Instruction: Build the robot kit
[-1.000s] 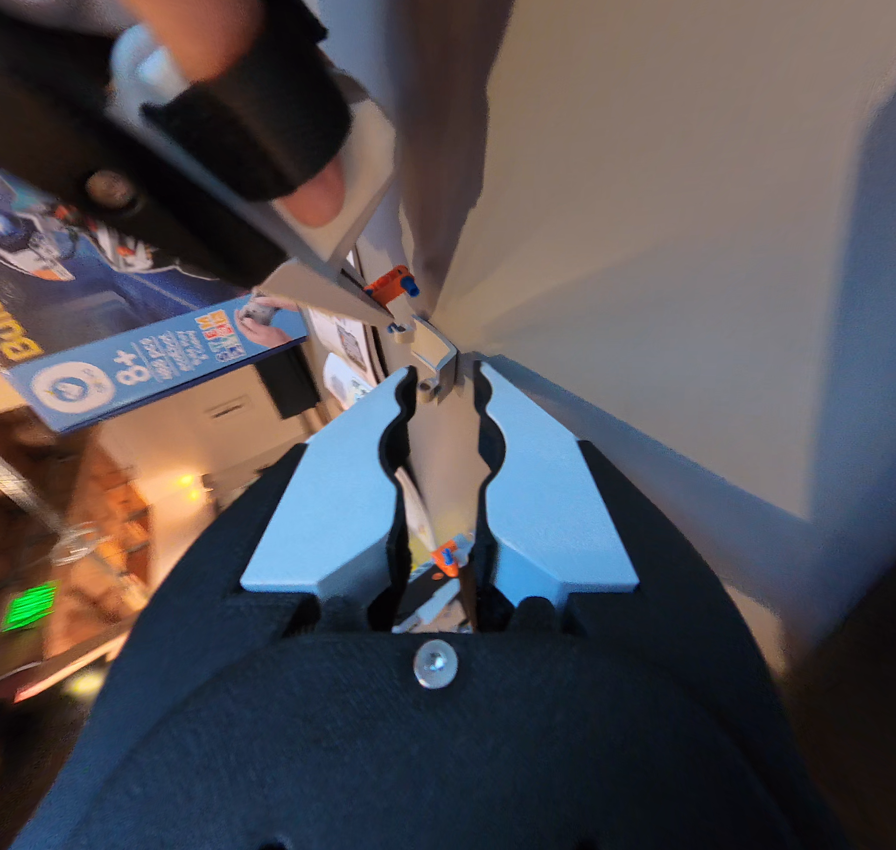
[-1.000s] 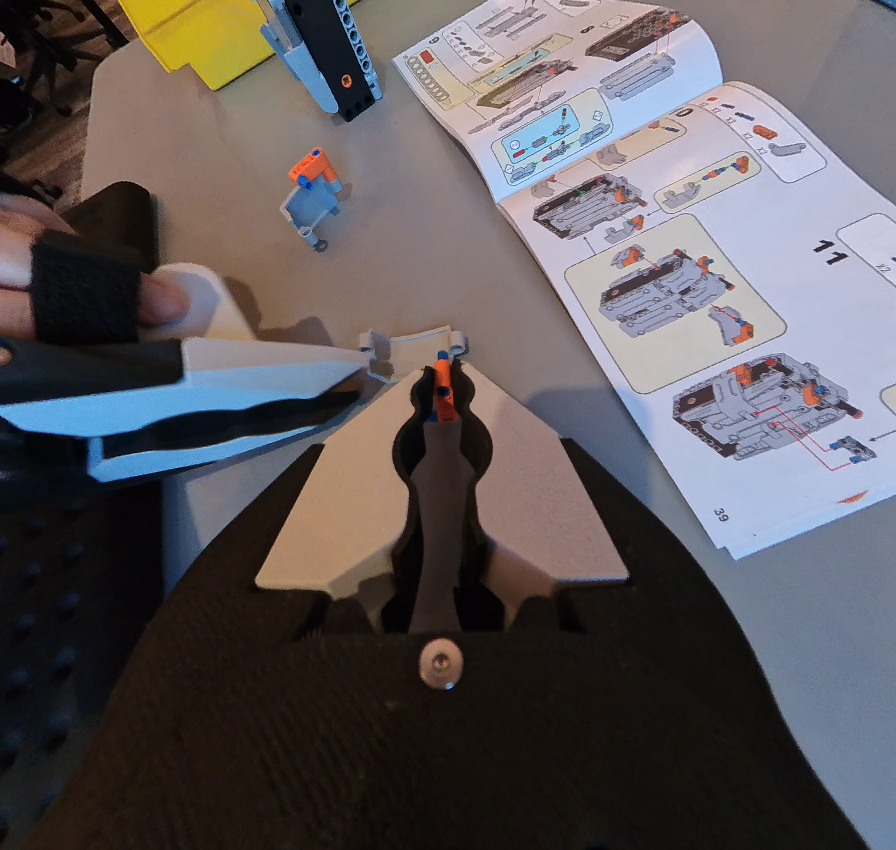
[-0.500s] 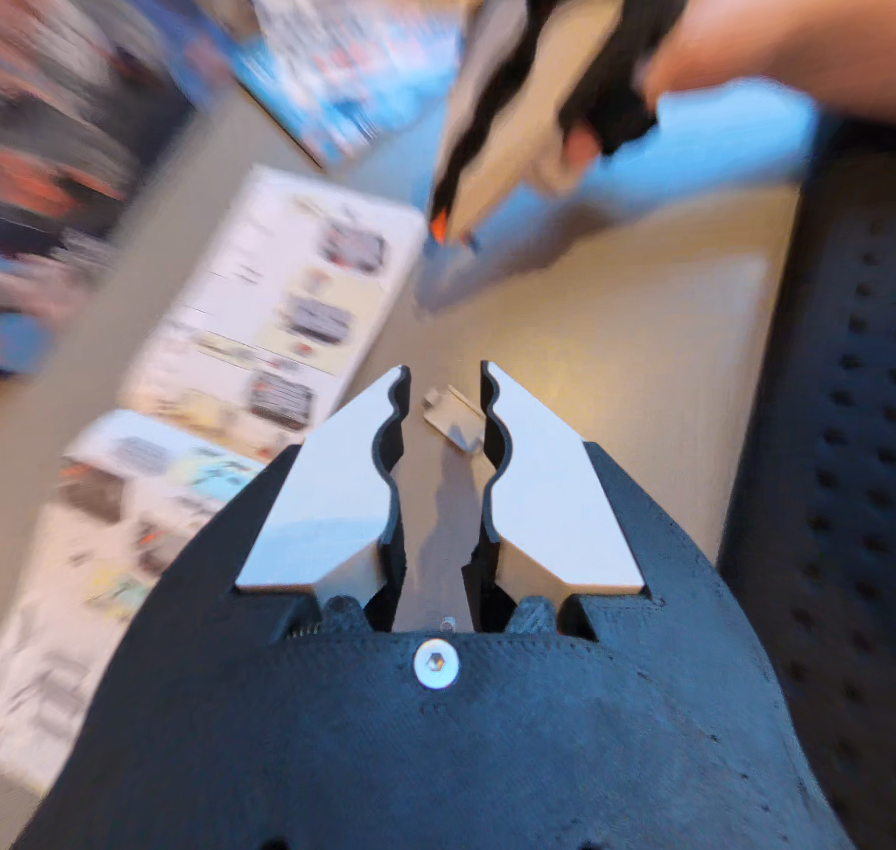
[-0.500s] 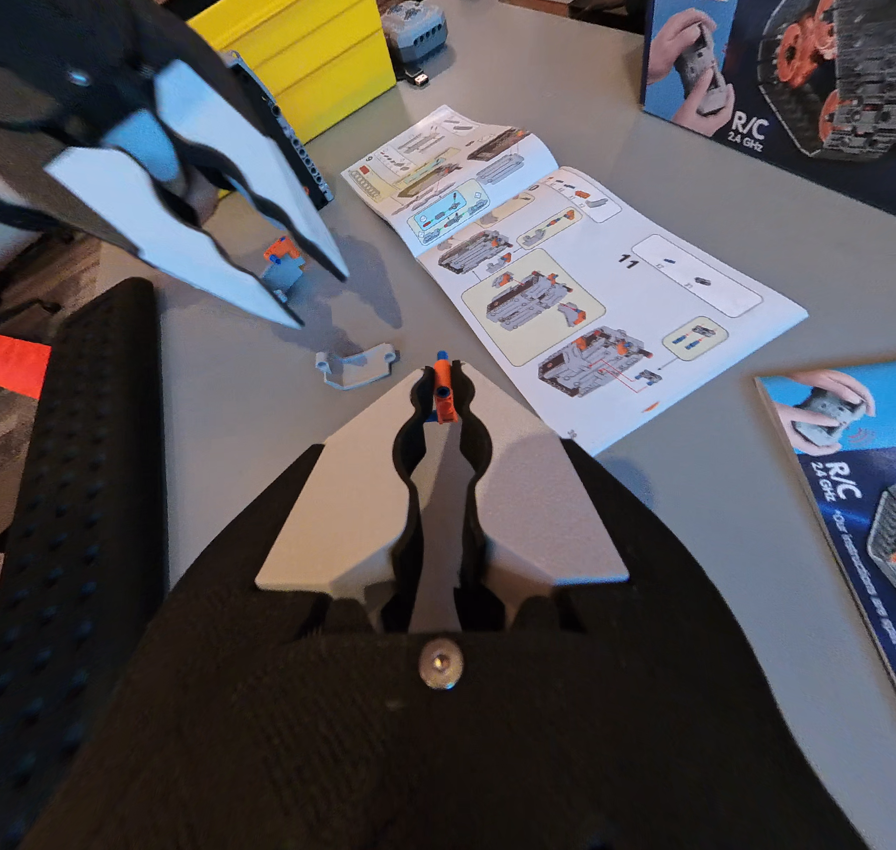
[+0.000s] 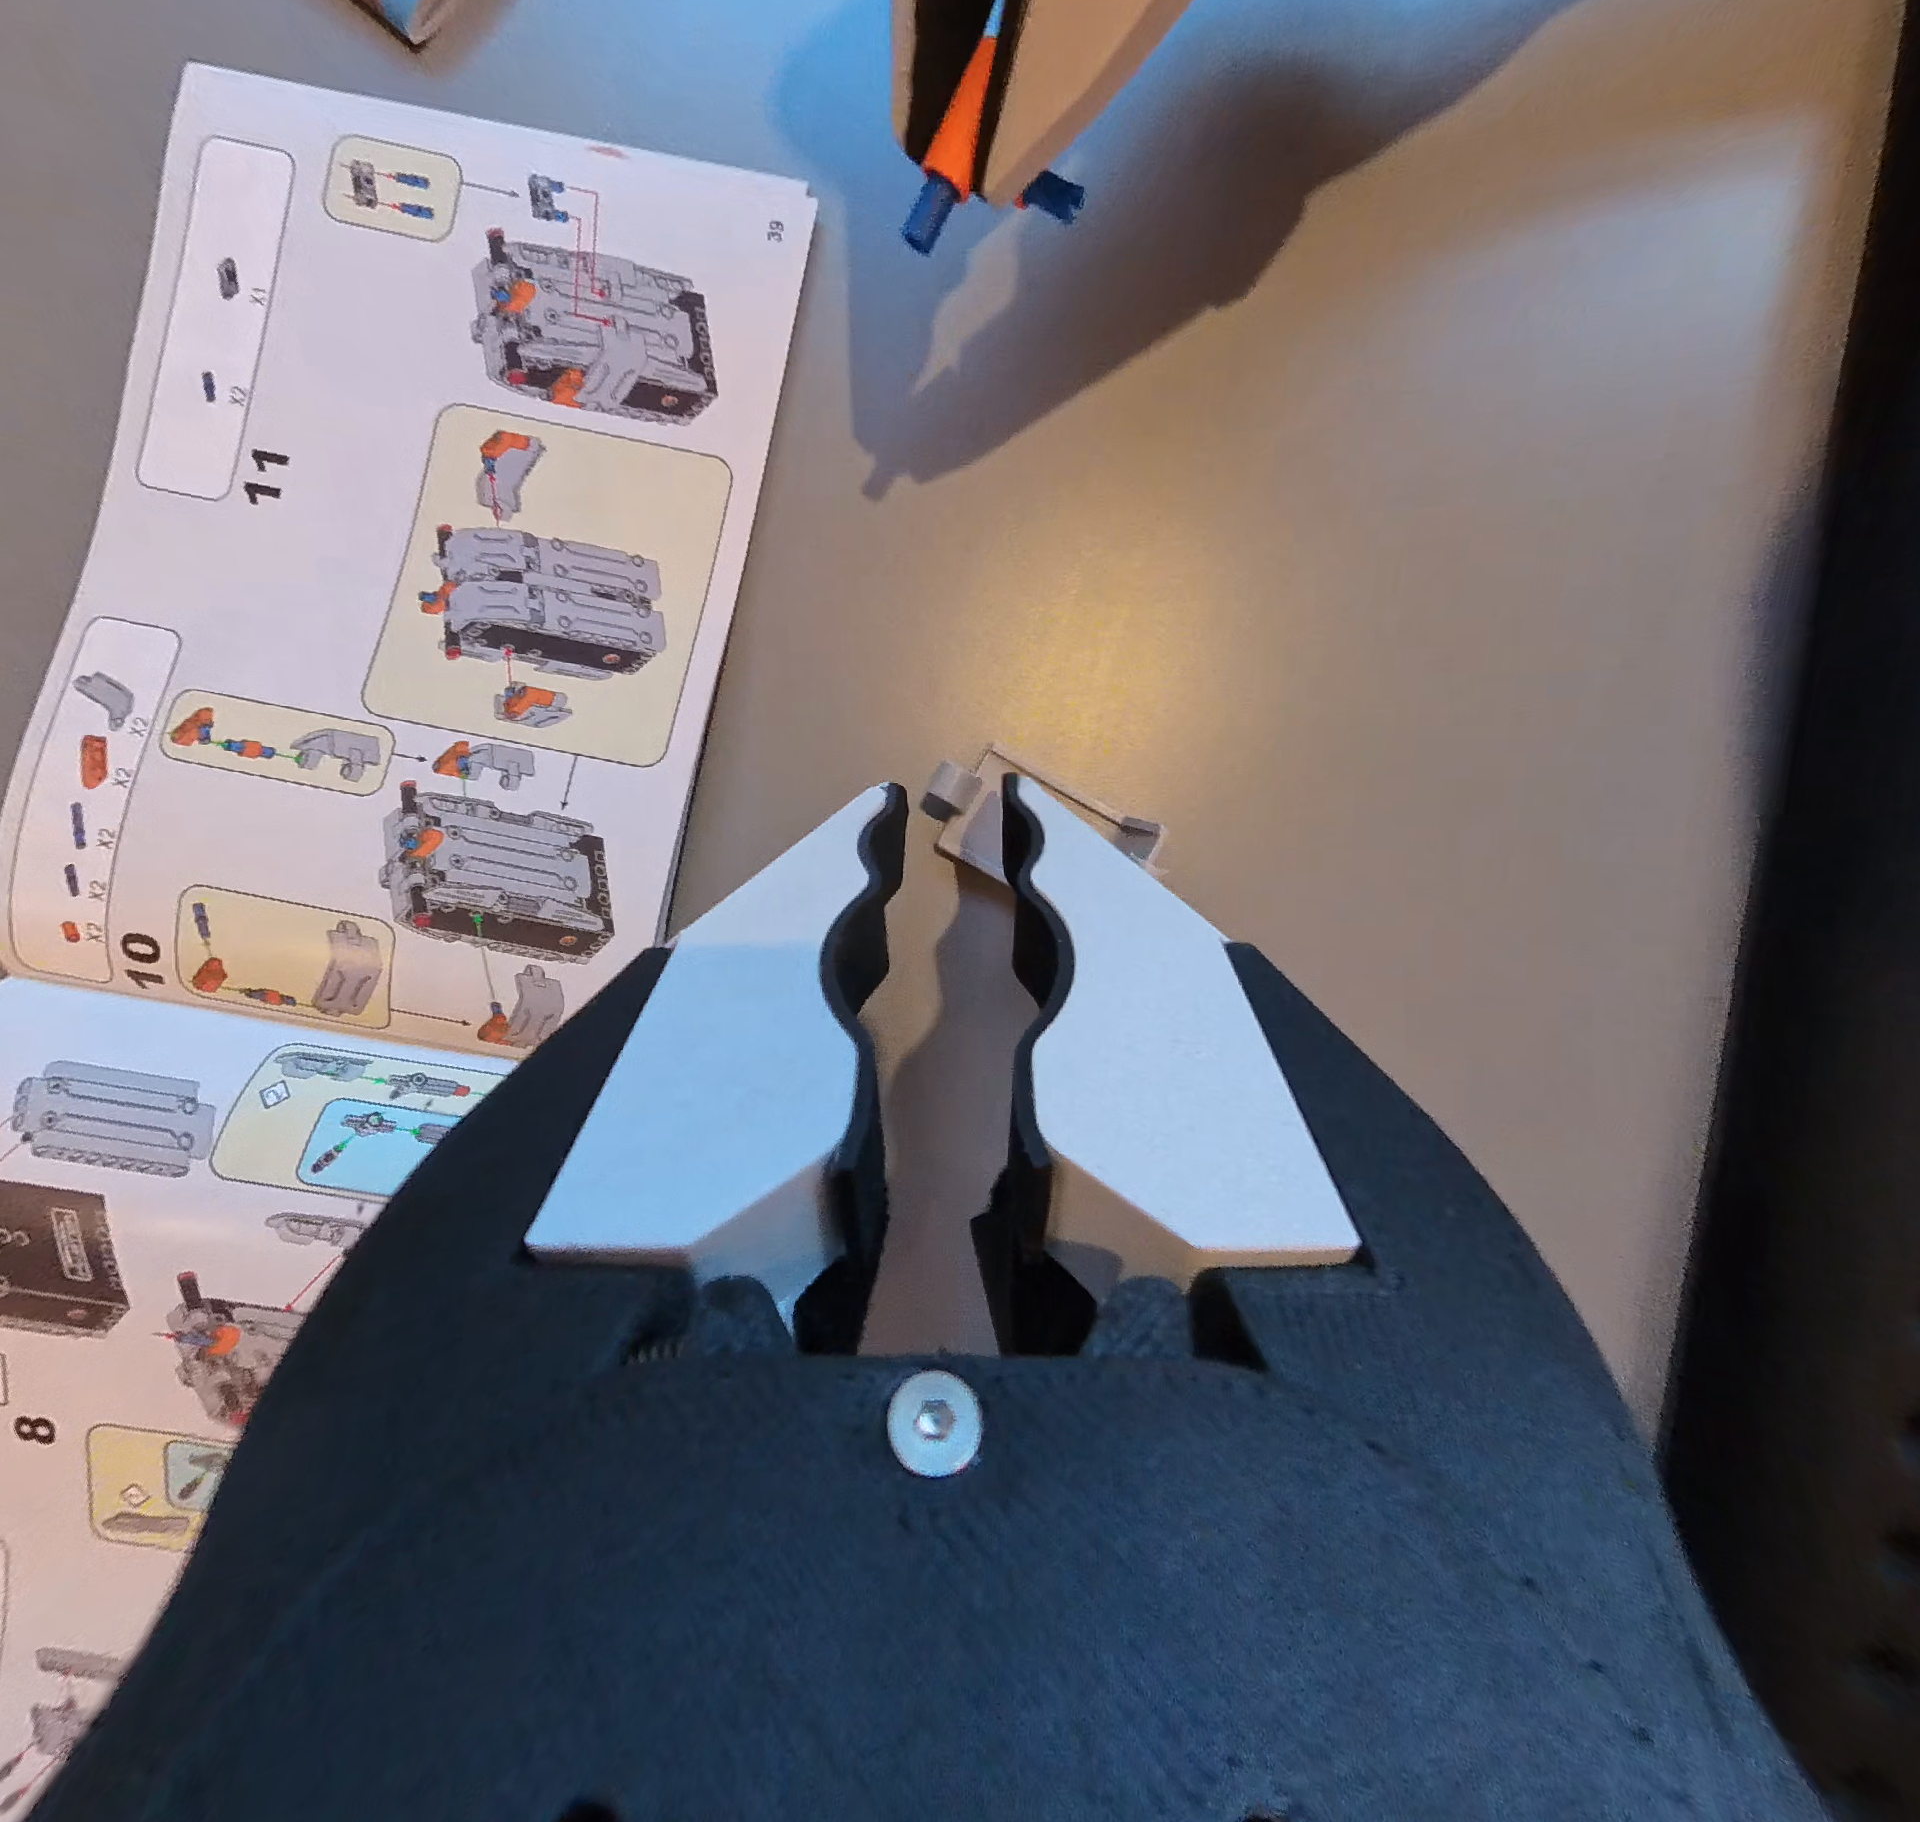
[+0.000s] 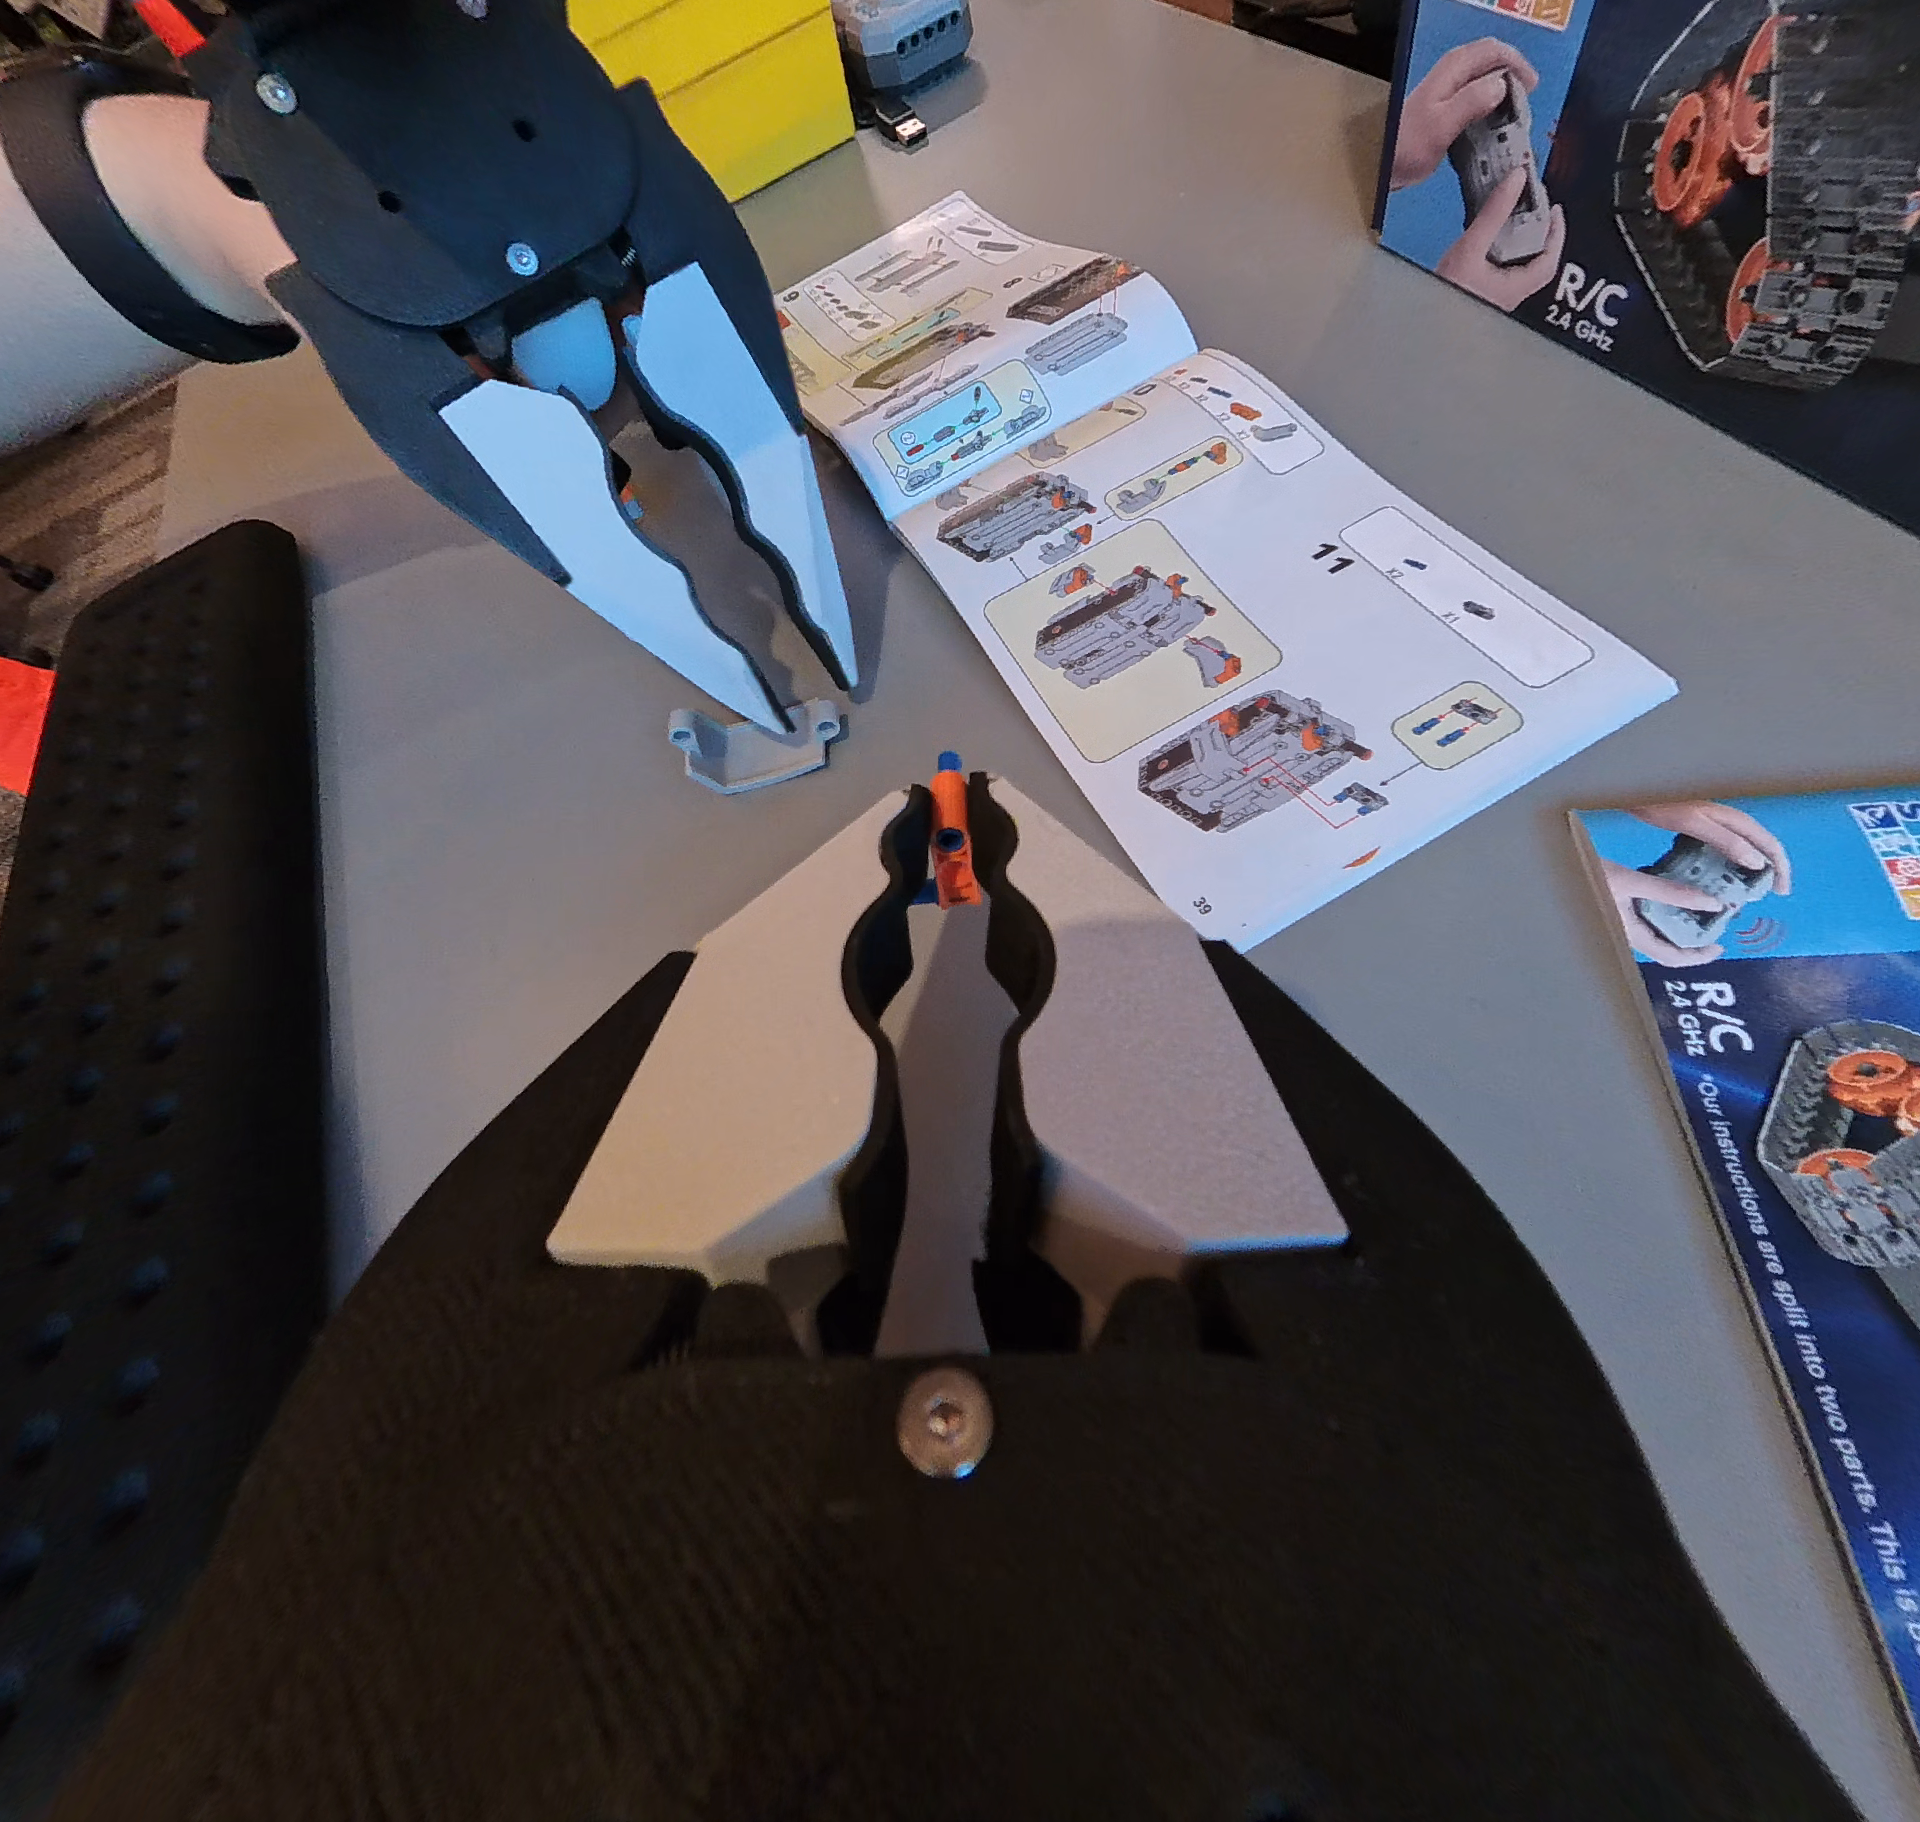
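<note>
A small curved grey brick panel (image 6: 750, 746) lies on the grey table (image 6: 520, 837). My left gripper (image 5: 954, 793) is open and points down at it, its fingertips straddling the panel (image 5: 971, 827); in the right wrist view the left gripper (image 6: 819, 704) has its tips on or just above the panel. My right gripper (image 6: 948, 798) is shut on a small orange connector with blue pins (image 6: 951, 837) and hovers just short of the panel. In the left wrist view the right gripper (image 5: 987, 188) hangs above the table with the orange piece (image 5: 961, 136) in it.
An open instruction booklet (image 6: 1195, 567) lies right of the panel. A second booklet (image 6: 1787, 1097) lies at the right edge, a toy box (image 6: 1662, 131) at the back right. A yellow bin (image 6: 707, 37) and grey hub (image 6: 899, 1) stand behind. A black studded mat (image 6: 156, 941) lies left.
My left gripper let go of the grey panel, which now lies on the table, swung around and came down over it with jaws open. My right gripper drew back and up, still holding the orange connector.
</note>
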